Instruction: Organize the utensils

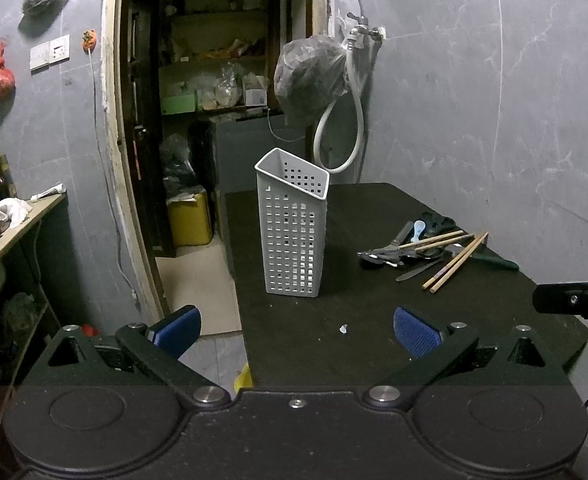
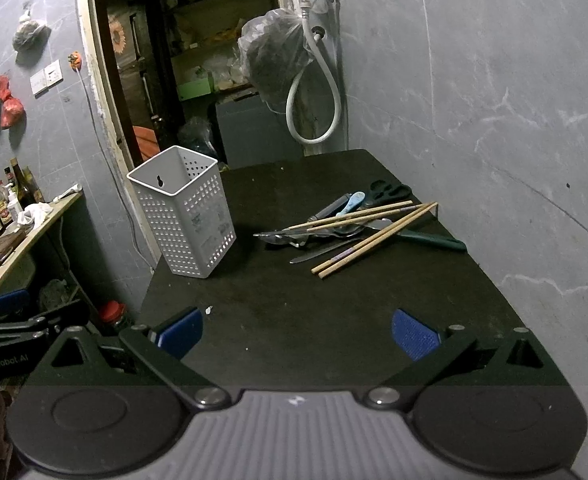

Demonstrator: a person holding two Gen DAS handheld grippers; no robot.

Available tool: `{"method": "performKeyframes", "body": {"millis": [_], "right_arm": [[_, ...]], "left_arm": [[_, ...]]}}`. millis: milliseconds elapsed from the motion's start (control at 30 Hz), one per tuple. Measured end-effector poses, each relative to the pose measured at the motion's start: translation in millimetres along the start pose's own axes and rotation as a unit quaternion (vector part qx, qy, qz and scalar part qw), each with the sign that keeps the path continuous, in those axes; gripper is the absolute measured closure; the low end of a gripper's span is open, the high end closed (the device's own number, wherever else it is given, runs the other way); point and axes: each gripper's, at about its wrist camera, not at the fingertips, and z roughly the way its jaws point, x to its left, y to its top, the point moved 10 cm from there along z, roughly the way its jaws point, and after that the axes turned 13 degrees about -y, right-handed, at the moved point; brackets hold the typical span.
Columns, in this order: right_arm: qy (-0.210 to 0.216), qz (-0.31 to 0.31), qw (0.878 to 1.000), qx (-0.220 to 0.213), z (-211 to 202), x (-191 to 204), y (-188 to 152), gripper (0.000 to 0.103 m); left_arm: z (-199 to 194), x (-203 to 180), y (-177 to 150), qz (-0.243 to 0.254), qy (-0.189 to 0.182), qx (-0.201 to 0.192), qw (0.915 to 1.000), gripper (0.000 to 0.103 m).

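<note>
Right wrist view: right gripper point(image 2: 297, 334) fingers spread, empty, low over the dark table point(image 2: 474, 320); ahead lies the utensil pile point(image 2: 358, 228), with the holder point(image 2: 185, 212) ahead-left, ready to be filled. Left gripper point(image 1: 297, 330) also gapes empty.

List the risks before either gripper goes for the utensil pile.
The chopsticks lie crossed over the knife and scissors, so lifting one may drag the others. The tall holder stands near the table's left edge and could tip. Both grippers, left and right, are open and empty.
</note>
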Motion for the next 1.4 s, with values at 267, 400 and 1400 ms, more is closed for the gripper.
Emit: {"method": "performKeyframes", "body": {"millis": [267, 400, 1400], "right_arm": [[0.000, 0.003, 1.000, 0.005, 0, -4, -2, 0.000], [0.000, 0.005, 1.000, 0.007, 1, -4, -2, 0.000], [-0.002, 0.001, 1.000, 0.028, 19, 5, 1, 0.000]], "left_arm": [[0, -3, 0, 0.004, 0.000, 0.004, 1.0000, 0.001], [1, -4, 0, 0.006, -0.002, 0.007, 1.0000, 0.001], [33, 9, -8, 0.004, -0.022, 0.049, 0.9985, 0.001]]}}
